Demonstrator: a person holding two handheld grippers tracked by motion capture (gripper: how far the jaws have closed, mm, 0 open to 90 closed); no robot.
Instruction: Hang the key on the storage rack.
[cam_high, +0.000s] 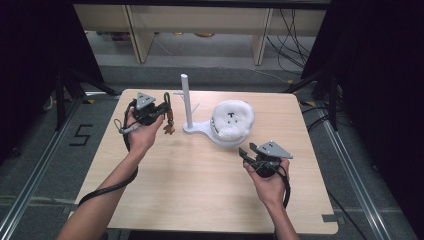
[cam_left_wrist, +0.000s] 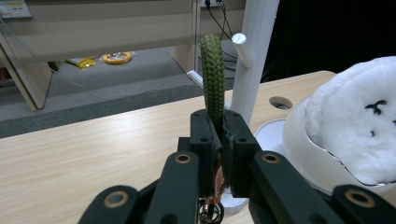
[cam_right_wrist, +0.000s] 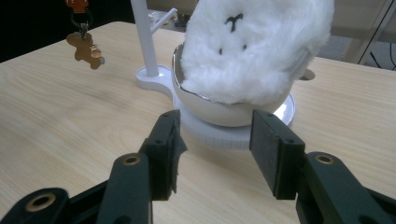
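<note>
Light wood is the top of the table (cam_high: 200, 185) in the high view. On its far half stands a white stand (cam_high: 186, 102) with an upright post and short pegs, and its base joins a white bowl (cam_high: 220, 134) that holds a fluffy white plush toy (cam_high: 231, 119). The left gripper (cam_high: 162, 111) is left of the post, and a green braided cord (cam_high: 166, 102) with a small brown charm (cam_high: 169, 129) hanging under it is at its jaws. The right gripper (cam_high: 248, 154) is in front of the bowl, near it but apart.

In the left gripper view, the two black jaws are closed on the green braided cord (cam_left_wrist: 212, 74), which rises upright between them. The white post (cam_left_wrist: 252, 56) is just behind, and the plush toy (cam_left_wrist: 359, 116) is at the right.

In the right gripper view, the jaws stand apart with nothing between them. The bowl (cam_right_wrist: 224, 114) with the plush toy (cam_right_wrist: 257, 46) is straight ahead on its round base. The brown charm (cam_right_wrist: 85, 49) hangs at the upper left, above the table.
</note>
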